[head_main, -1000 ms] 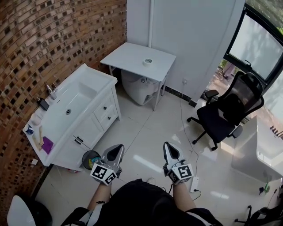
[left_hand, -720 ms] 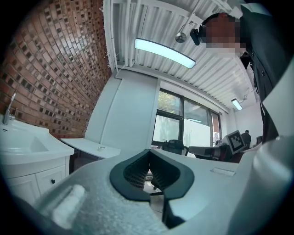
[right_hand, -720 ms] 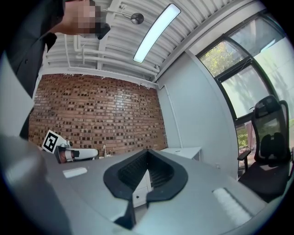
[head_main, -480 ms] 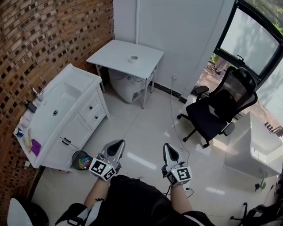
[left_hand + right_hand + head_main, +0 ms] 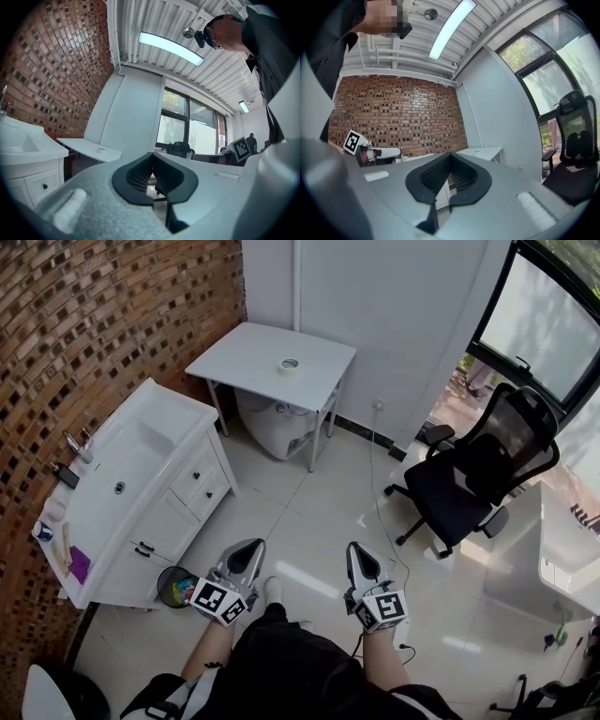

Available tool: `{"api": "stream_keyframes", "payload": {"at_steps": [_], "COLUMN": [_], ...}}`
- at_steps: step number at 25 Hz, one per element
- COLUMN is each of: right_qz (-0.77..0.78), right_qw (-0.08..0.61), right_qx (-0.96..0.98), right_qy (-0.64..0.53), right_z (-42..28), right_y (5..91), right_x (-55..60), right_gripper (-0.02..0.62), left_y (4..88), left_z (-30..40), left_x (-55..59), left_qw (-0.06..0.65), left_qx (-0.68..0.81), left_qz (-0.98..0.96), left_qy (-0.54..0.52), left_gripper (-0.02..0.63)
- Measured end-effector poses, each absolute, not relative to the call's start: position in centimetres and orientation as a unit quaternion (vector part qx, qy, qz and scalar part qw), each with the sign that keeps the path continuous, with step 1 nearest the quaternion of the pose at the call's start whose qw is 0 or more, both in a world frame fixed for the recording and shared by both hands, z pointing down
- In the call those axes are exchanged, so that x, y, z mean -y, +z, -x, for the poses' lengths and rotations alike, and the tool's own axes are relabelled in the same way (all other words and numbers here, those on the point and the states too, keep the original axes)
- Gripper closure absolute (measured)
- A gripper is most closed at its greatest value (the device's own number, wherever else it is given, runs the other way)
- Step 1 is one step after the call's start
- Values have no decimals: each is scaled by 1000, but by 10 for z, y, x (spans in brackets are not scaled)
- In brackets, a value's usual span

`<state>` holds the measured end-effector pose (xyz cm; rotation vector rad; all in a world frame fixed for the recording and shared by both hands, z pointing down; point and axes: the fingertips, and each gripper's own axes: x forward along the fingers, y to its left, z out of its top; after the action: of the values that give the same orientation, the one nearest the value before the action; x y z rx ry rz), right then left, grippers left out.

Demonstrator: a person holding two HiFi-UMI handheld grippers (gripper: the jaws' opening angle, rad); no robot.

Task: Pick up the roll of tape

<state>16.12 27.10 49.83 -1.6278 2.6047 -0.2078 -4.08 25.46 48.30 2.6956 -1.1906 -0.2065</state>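
The roll of tape (image 5: 289, 366), a small white ring, lies on the white table (image 5: 248, 352) against the far wall. It also shows small and distant as the tape (image 5: 101, 150) in the left gripper view. My left gripper (image 5: 247, 553) and right gripper (image 5: 357, 555) are held level in front of my body, side by side over the tiled floor. Both are far short of the table. The jaws of each are shut with nothing between them. In the right gripper view the table (image 5: 480, 151) sits far ahead, beyond the right gripper (image 5: 450, 180).
A white vanity with a sink (image 5: 122, 486) runs along the brick wall at left, with a small bin (image 5: 173, 585) at its foot. A black office chair (image 5: 469, 484) stands at right. A cable (image 5: 378, 507) trails over the floor. A white bulky object (image 5: 272, 426) sits under the table.
Both grippers have travelled forward over the floor with me, staying shut. In the head view the vanity has slid down and left, and the bin now lies beside the left gripper.
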Motion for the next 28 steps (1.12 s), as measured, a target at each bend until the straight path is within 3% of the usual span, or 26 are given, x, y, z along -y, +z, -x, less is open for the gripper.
{"api": "stream_keyframes", "payload": {"at_steps": [28], "right_qz": [506], "right_qw": [9], "right_qx": [-860], "right_qy": [-59], "right_z": [-66], "right_y": [508], "right_x": [-56], "right_gripper": [589], "left_y": [495], "left_z": [136], "left_x": [-43], "left_qw": [82], "left_qx": [419], "left_qz": [-901], "left_qy": [-79], "left_gripper": [604]}}
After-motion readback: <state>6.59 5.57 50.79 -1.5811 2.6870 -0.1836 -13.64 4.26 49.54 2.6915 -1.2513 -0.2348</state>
